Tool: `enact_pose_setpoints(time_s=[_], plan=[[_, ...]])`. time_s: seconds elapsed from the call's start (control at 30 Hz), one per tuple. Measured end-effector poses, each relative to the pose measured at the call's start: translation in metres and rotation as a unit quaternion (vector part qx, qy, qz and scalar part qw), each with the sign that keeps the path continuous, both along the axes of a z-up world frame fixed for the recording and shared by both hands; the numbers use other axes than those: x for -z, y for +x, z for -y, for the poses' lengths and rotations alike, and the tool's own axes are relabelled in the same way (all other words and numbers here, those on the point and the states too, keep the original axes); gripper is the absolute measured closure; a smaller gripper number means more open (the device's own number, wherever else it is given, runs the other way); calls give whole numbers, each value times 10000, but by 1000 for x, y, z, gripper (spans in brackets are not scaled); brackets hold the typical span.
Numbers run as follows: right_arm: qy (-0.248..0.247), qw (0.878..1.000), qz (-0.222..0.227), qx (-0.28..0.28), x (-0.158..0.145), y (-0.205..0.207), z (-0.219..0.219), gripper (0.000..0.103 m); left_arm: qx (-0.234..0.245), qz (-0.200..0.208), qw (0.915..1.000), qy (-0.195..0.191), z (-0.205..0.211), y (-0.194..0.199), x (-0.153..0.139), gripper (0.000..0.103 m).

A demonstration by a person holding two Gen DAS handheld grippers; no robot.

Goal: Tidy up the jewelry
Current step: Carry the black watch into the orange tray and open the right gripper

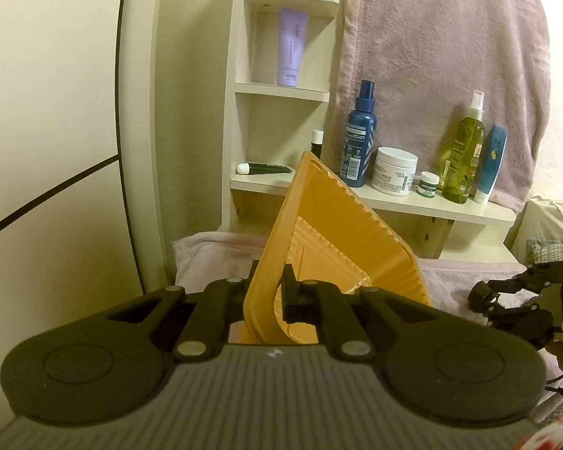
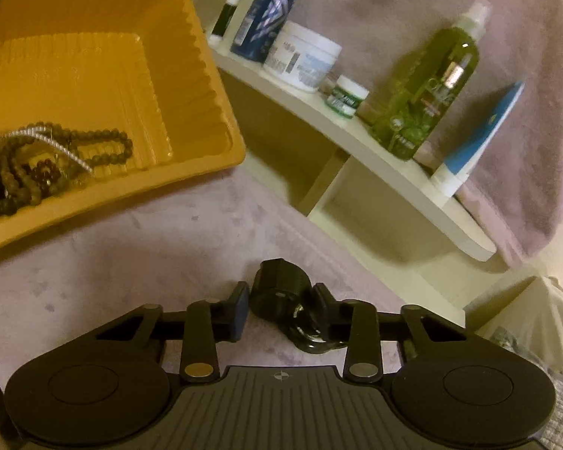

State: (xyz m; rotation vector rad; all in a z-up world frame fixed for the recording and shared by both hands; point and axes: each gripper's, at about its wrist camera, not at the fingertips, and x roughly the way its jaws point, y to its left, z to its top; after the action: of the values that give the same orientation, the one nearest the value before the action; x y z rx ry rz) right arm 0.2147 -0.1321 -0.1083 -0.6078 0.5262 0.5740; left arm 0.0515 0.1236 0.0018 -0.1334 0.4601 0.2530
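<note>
Left claw: the left claw (image 1: 272, 292) is clenched on the near rim of the ribbed orange plastic tray (image 1: 330, 225), which it holds tilted up on edge above the mauve towel-covered tabletop (image 1: 214, 258).
Right claw: the right claw (image 2: 279, 305) is closed around a chunky black bracelet or watch (image 2: 281, 296); both pads look to be touching it, and it sits low over the mauve cloth. Its exact kind cannot be told.
Tray contents: a heap of brown bead strands with a silver chain (image 2: 52, 153) lies in the tray's near left corner.
Step in hand: judged as picking up the last loose piece, to join the beads.
Next move: it calls for lifting the black piece clear of the cloth, carrying it far and left over the tray's wall, then letting go inside.
In the way: the tray's raised right wall stands between piece and heap. The tilt could let the beads slide.
Around: on the pale wooden shelf (image 2: 356, 138), far right, stand a blue spray bottle (image 2: 266, 11), a white cream jar (image 2: 304, 56), a small green-labelled pot (image 2: 347, 97) and a green spray bottle (image 2: 431, 86), all well apart from the likely path.
</note>
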Motion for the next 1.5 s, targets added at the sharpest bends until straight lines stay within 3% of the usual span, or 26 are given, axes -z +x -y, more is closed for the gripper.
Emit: enact_pose_setpoints(time_s=[0.23, 0.43, 0.73, 1.13, 1.5], plan=[[378, 9991, 17, 208, -21, -10, 15, 73, 7, 13, 10000, 15, 0, -1, 0, 96], [888, 9950, -237, 400, -42, -20, 33, 73, 14, 15, 10000, 22, 1, -1, 1, 96], [1128, 9925, -322, 353, -65, -41, 39, 73, 18, 25, 10000, 19, 1, -1, 1, 96], [1818, 9807, -625, -345, -110, -52, -2, 73, 20, 30, 10000, -1, 1, -3, 0, 96], [1913, 9736, -993, -750, -104, -49, -54, 73, 4, 24, 10000, -81, -1, -2, 1, 96]])
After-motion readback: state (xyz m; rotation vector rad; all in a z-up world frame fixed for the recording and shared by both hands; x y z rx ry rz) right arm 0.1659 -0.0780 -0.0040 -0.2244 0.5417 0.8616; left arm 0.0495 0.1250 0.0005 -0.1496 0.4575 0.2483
